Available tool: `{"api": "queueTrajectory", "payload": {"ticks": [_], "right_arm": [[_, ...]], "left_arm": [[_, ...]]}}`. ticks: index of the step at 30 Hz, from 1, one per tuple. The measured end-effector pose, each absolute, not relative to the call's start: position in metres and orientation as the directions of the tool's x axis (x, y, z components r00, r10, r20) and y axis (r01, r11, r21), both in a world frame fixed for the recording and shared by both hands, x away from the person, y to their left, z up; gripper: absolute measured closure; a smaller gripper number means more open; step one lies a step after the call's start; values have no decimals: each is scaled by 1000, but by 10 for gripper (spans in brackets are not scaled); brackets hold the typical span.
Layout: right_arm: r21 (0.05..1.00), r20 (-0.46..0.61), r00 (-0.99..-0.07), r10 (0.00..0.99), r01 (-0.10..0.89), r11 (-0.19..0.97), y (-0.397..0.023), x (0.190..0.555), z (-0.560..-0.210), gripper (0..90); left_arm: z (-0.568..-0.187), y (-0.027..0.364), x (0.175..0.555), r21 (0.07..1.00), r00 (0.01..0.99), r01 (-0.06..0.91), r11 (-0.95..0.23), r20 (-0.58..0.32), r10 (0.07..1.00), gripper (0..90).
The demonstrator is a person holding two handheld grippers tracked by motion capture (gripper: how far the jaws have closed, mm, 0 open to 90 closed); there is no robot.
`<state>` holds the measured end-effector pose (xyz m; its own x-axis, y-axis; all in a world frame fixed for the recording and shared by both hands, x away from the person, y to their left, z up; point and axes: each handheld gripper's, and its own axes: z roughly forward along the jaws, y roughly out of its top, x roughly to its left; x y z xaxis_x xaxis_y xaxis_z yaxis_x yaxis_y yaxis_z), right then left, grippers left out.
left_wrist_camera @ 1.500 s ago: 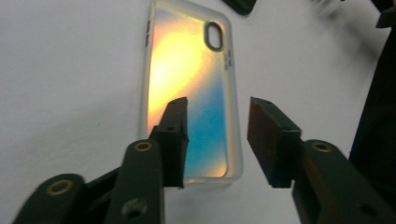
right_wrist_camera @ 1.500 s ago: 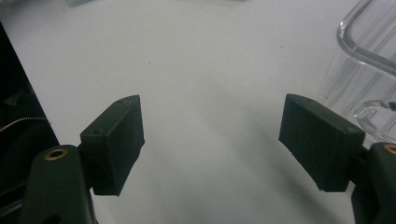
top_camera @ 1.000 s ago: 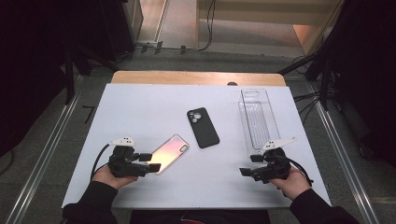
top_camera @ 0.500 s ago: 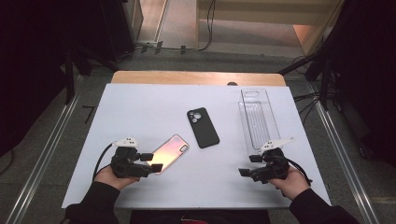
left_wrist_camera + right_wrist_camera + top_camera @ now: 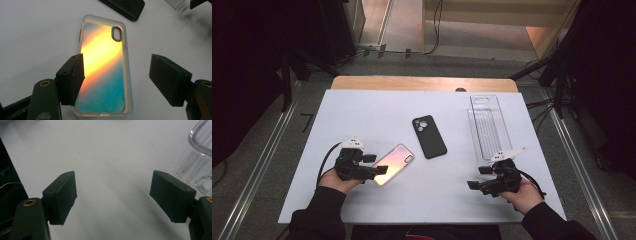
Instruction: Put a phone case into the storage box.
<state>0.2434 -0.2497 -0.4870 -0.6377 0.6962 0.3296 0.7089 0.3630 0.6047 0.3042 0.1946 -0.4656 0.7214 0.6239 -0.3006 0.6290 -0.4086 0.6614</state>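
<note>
Clear plastic forms the long tray (image 5: 488, 127) on the white worktop (image 5: 362, 115) in the high view, nothing visible inside it; a black phone case (image 5: 429, 136) lies mid-table. Since a second ago, the left gripper (image 5: 379, 169) has barely shifted. Its own view shows fingers (image 5: 71, 77) spread either side of the iridescent phone case (image 5: 103, 67), whose near end is partly covered, not pressing it. In the right gripper view, the right gripper (image 5: 112, 197) gapes over bare worktop, the tray cut off.

The left claw (image 5: 381, 165) stands wide around the shiny phone case (image 5: 394, 164). At its two o'clock lies a black case (image 5: 429, 136). The right claw (image 5: 478, 177) has bare table (image 5: 362, 115) ahead; a clear tray (image 5: 488, 127) blocks its twelve o'clock.
</note>
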Motion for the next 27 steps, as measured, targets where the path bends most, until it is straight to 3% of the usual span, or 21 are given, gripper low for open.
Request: {"api": "queueTrajectory", "payload": {"ticks": [7,9,10,15,27], "right_arm": [[605,330,-637,696,709,362,-250,243,-487,197],[604,331,-635,697,711,361,-250,243,-487,197],[601,333,-632,700,714,359,-250,243,-487,197],[602,333,-631,701,715,357,-250,243,-487,197],[601,333,-630,701,715,357,-251,243,-487,197]], "left_arm": [[-465,180,317,656,732,628,-420,-314,604,236],[-467,175,321,652,730,632,-419,-320,604,20],[-467,173,323,657,734,627,-418,-319,600,0],[-468,169,330,653,749,605,-456,-273,603,0],[-482,161,341,623,761,601,-501,-253,597,0]]}}
